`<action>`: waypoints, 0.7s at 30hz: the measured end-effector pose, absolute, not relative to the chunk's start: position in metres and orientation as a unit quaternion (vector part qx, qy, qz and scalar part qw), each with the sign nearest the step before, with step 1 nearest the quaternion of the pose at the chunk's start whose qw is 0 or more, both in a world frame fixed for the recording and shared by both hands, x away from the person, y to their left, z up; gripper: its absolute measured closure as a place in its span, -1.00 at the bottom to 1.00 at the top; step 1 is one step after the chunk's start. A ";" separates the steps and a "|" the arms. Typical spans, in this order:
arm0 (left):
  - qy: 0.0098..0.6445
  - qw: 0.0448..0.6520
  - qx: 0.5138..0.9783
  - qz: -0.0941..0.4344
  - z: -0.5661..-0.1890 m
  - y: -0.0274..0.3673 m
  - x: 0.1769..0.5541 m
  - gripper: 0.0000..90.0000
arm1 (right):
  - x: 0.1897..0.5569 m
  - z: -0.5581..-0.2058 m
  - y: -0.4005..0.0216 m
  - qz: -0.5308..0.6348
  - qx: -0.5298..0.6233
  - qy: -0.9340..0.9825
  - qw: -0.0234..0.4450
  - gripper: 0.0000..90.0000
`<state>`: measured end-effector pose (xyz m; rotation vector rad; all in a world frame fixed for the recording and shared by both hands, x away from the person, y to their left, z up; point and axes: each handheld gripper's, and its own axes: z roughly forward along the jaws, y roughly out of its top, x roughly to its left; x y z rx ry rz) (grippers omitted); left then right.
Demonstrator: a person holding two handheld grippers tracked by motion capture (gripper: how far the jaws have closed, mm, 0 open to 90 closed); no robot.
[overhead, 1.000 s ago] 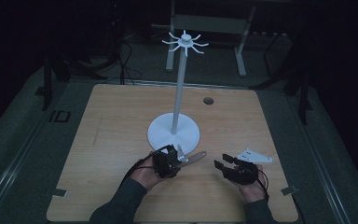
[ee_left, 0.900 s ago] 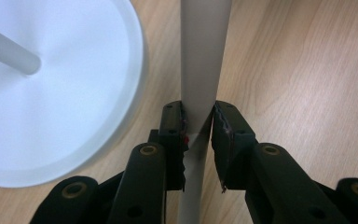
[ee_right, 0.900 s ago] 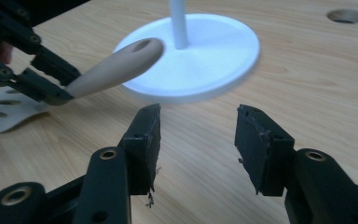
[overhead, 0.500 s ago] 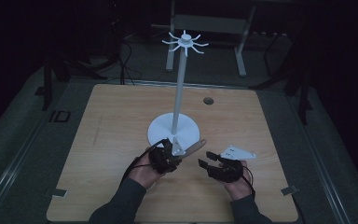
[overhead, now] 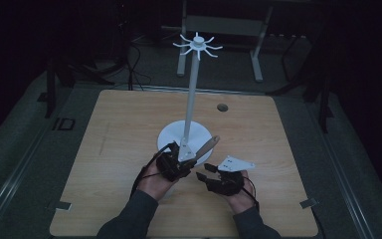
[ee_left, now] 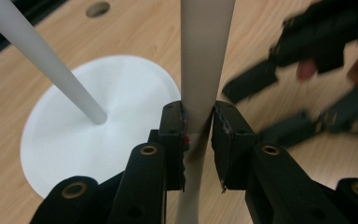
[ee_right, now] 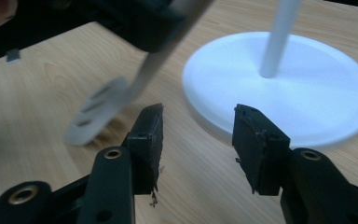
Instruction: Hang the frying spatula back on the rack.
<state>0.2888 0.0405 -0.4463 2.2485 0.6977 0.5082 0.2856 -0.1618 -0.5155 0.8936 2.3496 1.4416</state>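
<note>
A white stand (overhead: 193, 94) with a ring of hooks on top rises from a round base (overhead: 171, 137) in the middle of the table. My left gripper (overhead: 178, 160) is shut on the pale handle of a slotted utensil (overhead: 208, 146), just in front of the base. In the left gripper view the handle (ee_left: 206, 46) runs up between the jaws of the left gripper (ee_left: 198, 109). The utensil's slotted head (ee_right: 94, 115) hangs close above the wood. My right gripper (ee_right: 198, 114) stands open beside that head, nothing between its fingers, and sits right of the left one (overhead: 205, 175).
The table (overhead: 119, 129) has a small round hole (overhead: 222, 107) at the back right. The stand's pole (ee_left: 42, 56) and base (ee_right: 307, 93) lie just beyond both grippers. Metal frame legs and cables stand on the dark floor behind the table.
My right gripper has moved left, close to the left gripper and the utensil. The left gripper has kept its hold and shifted only slightly.
</note>
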 end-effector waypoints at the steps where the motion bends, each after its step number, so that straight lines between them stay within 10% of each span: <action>1: 0.272 0.362 0.869 0.199 -0.445 0.040 0.288 0.66 | 0.285 -0.516 -0.158 0.495 0.305 0.805 0.119 0.19; 21: 0.284 0.408 0.842 0.210 -0.434 0.038 0.282 0.66 | 0.294 -0.514 -0.126 0.529 0.310 0.784 0.093 0.62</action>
